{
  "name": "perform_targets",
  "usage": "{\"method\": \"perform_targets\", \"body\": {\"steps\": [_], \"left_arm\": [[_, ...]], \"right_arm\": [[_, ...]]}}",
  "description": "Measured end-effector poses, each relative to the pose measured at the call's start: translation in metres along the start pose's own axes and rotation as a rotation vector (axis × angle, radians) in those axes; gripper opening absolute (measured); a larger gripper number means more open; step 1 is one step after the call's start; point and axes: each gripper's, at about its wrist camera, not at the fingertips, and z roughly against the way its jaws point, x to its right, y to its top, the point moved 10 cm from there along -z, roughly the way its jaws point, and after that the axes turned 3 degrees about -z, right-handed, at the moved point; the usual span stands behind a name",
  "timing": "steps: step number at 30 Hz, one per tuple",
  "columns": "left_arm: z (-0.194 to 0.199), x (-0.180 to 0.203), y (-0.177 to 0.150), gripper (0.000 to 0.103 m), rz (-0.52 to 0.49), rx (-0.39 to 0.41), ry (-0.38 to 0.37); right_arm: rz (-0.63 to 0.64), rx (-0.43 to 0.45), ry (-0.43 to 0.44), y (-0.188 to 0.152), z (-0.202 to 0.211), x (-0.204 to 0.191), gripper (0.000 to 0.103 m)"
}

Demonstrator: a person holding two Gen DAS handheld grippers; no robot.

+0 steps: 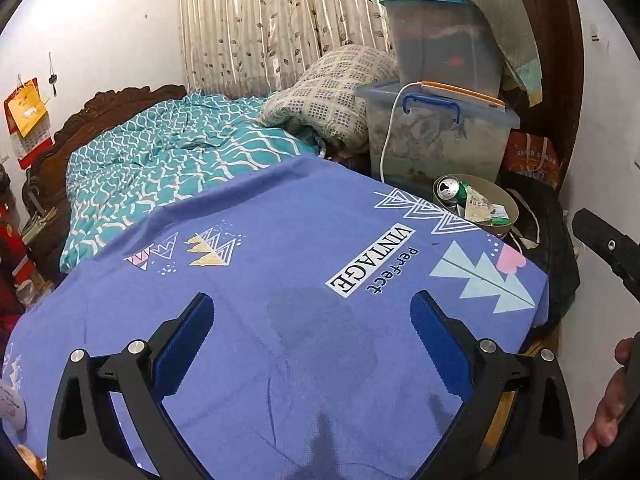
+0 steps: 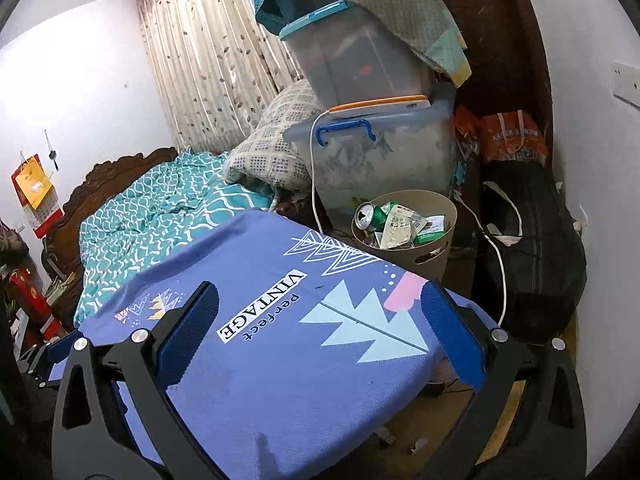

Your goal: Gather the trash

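A beige trash bin (image 2: pixel 434 254) stands on the floor past the far right corner of the blue printed cloth (image 2: pixel 280 360). It holds a green can (image 2: pixel 370 216), paper wrappers (image 2: pixel 396 226) and a green packet. The bin also shows in the left wrist view (image 1: pixel 508 208) with the can (image 1: pixel 450 190). My left gripper (image 1: pixel 312 344) is open and empty above the cloth (image 1: pixel 260 320). My right gripper (image 2: pixel 320 332) is open and empty above the cloth's right part, short of the bin. A crumpled white scrap (image 1: pixel 10 404) shows at the cloth's left edge.
Stacked clear storage boxes (image 2: pixel 376 160) with a white cable (image 2: pixel 314 184) stand behind the bin. A black bag (image 2: pixel 532 248) and an orange bag (image 2: pixel 512 136) are to its right by the wall. A teal quilt (image 1: pixel 160 160) covers the bed beyond. Small debris (image 2: pixel 416 446) lies on the floor.
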Motion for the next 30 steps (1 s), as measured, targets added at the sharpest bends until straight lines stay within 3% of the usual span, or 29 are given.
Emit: {"method": "perform_targets", "body": {"steps": [12,22,30], "left_arm": [[0.005,0.011,0.003,0.095,0.021,-0.001,-0.041],[0.022,0.016,0.021,0.095,0.025,0.08,-0.03],[0.026,0.023,0.027,0.095,0.014,0.093,-0.028]], "right_arm": [[-0.006,0.043,-0.004,0.006,0.004,0.005,0.1],[-0.041,0.07,-0.006,0.012,0.008,0.022,0.1],[-0.05,0.095,0.001,0.018,0.014,0.026,0.1]]}}
